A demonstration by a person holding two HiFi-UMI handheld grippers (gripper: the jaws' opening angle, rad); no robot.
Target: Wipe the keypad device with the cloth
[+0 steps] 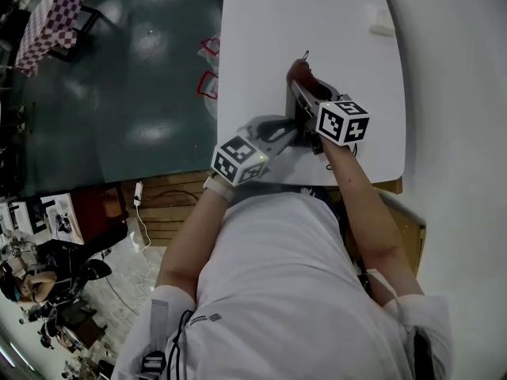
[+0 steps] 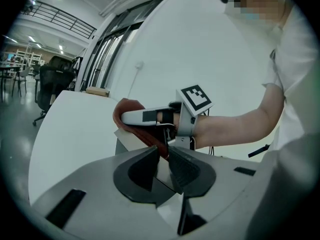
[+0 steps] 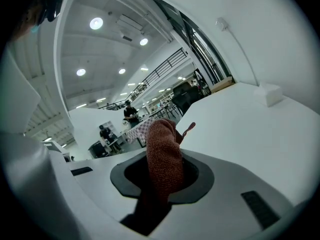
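Observation:
The keypad device (image 1: 304, 115) is a thin dark slab held on edge above the white table (image 1: 261, 30). My left gripper (image 1: 287, 131) is shut on its near end; in the left gripper view the slab (image 2: 131, 141) runs out from between the pads of that gripper (image 2: 161, 156). My right gripper (image 1: 306, 84) is shut on a red-brown cloth (image 1: 298, 71), which is bunched over the far end of the device. The cloth (image 3: 162, 156) fills the jaws of the right gripper (image 3: 162, 171) and hides its fingertips. From the left gripper view the cloth (image 2: 127, 109) lies under the right gripper (image 2: 150, 116).
A small white box (image 1: 381, 20) sits at the table's far right, also seen as a box (image 3: 270, 93) in the right gripper view. The table's left edge drops to a dark green floor with red-edged items (image 1: 207, 77). A checkered table (image 1: 55, 14) stands far left.

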